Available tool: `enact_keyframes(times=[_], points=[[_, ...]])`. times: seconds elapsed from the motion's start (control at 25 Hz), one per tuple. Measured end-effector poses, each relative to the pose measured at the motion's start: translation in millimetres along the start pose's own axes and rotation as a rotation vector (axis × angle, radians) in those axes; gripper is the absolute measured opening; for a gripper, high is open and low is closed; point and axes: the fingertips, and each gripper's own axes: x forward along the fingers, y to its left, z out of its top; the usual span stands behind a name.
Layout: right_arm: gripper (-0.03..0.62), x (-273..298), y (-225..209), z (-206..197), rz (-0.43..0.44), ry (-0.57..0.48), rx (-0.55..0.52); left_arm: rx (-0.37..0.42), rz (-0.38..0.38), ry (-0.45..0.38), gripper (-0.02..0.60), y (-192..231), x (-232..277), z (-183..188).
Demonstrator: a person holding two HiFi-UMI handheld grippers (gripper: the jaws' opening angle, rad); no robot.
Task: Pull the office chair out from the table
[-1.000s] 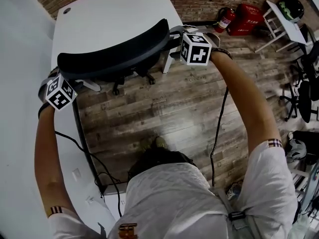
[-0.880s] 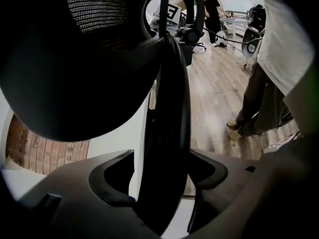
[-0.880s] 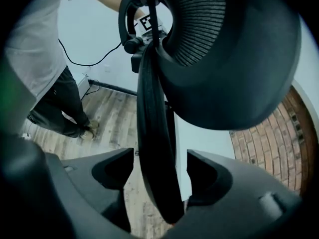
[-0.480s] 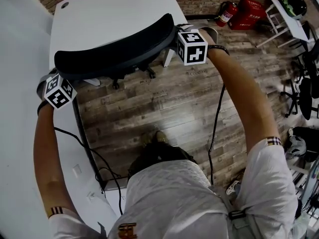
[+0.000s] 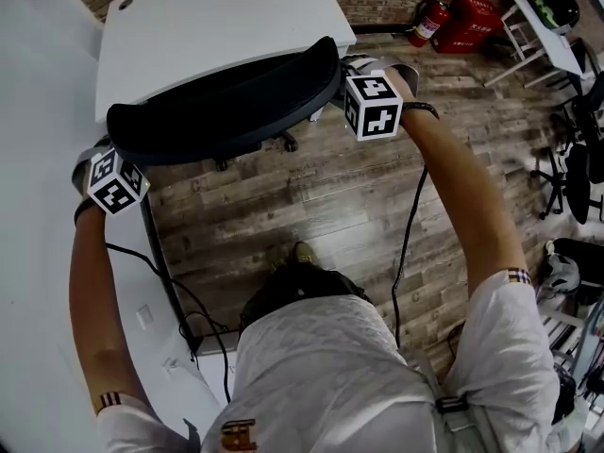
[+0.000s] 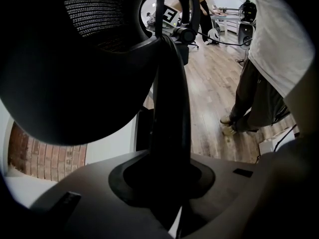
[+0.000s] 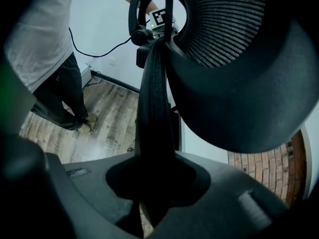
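Observation:
The black office chair's mesh backrest [image 5: 226, 102] stands in front of the white table [image 5: 208, 17], seen from above in the head view. My left gripper [image 5: 102, 151] is at the backrest's left end and my right gripper [image 5: 345, 70] at its right end. In the left gripper view the backrest's black rim [image 6: 172, 108] runs down into my left gripper [image 6: 167, 183]. The right gripper view shows the same rim [image 7: 152, 108] sitting in my right gripper [image 7: 152, 183]. Both pairs of jaws are closing on that rim. The chair's seat is hidden under the backrest.
The chair's casters [image 5: 283, 142] rest on the wooden floor by the table's edge. A red fire extinguisher [image 5: 425, 28] and a red box [image 5: 475, 22] stand by the brick wall. A white stand [image 5: 538, 41] and other chairs [image 5: 576, 168] are at the right. Cables [image 5: 406, 243] hang from both grippers.
Both grippers and the backrest between them have shifted a little away from the table, towards the person.

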Motion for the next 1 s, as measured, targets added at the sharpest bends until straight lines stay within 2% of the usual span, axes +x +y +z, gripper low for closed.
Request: enact_keyframes(times=[0.16,0.44,0.8,1.0], points=[[0.087,-15,25,7,-0.004,-0.002,0.003,-0.002,0.005,-0.001,0.101,-23,-10,2],[0.086,-30,67,20,-0.003,0.011,0.004,-0.007,0.003,0.016,0.101,-64,-23,-15],[0.087,-56,110,41,0.003,-0.007,-0.002,-0.006,0.0,-0.008,0.103,-112,-53,6],[0.087,-67,130,48,-0.006,-0.003,0.001,-0.006,0.007,-0.006,0.103,-133,-65,0]])
